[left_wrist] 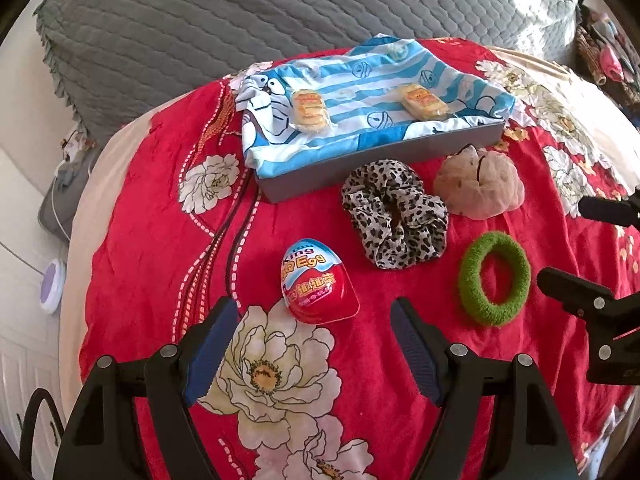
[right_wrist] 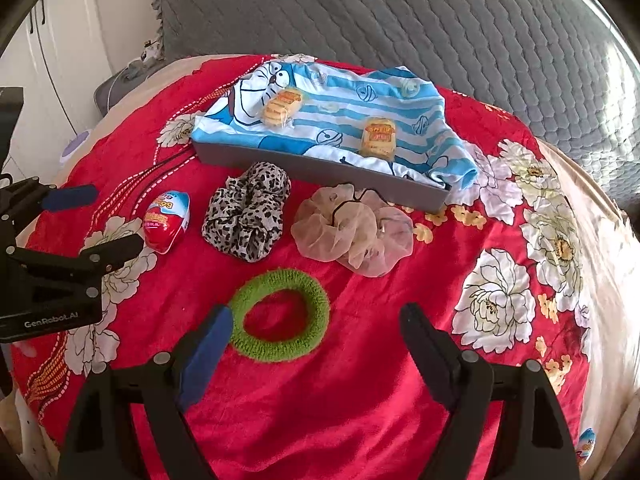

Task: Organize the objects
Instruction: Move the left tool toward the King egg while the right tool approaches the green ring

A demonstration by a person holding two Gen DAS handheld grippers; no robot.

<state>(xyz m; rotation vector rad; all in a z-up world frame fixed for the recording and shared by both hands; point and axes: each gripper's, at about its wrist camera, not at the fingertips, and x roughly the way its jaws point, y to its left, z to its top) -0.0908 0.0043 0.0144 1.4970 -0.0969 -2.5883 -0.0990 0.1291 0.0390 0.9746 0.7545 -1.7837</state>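
Observation:
A red and blue toy egg (left_wrist: 316, 280) (right_wrist: 168, 220) lies on the red floral cloth (left_wrist: 160, 240), just ahead of my left gripper (left_wrist: 314, 312). That gripper is open and holds nothing. A green fuzzy hair ring (right_wrist: 256, 280) (left_wrist: 468, 280) lies by the left finger of my right gripper (right_wrist: 318, 312), which is open and empty too. Behind them lie a leopard scrunchie (left_wrist: 394, 216) (right_wrist: 248, 216) and a sheer beige scrunchie (left_wrist: 480, 188) (right_wrist: 352, 232). A grey tray (left_wrist: 360, 172) (right_wrist: 320, 168) lined with a blue striped cloth holds two wrapped snacks (left_wrist: 308, 110) (left_wrist: 424, 100).
A grey quilted cover (left_wrist: 240, 20) rises behind the tray. The cloth falls away at the left edge, where a round white and purple thing (left_wrist: 54, 280) sits lower down. Another toy egg (right_wrist: 586, 446) peeks in at the lower right of the right wrist view.

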